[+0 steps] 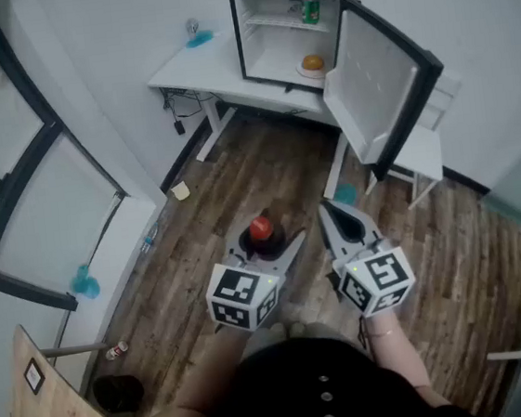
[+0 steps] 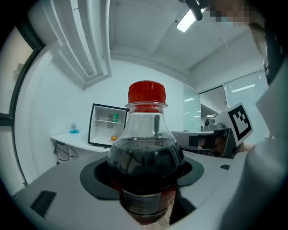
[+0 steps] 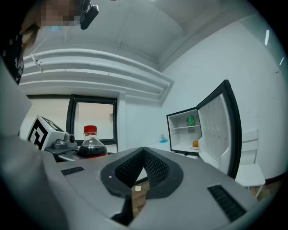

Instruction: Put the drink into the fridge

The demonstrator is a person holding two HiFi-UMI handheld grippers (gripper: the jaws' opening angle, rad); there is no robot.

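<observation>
A person's left gripper is clamped around a clear plastic bottle of dark cola with a red cap. The bottle is held upright, well short of a small black fridge with a white interior. The fridge stands on a white table with its door swung wide open. Inside the fridge, a green can sits on the upper shelf and an orange fruit lies on the bottom. The right gripper, also well short of the fridge, is pinched closed with nothing in it.
</observation>
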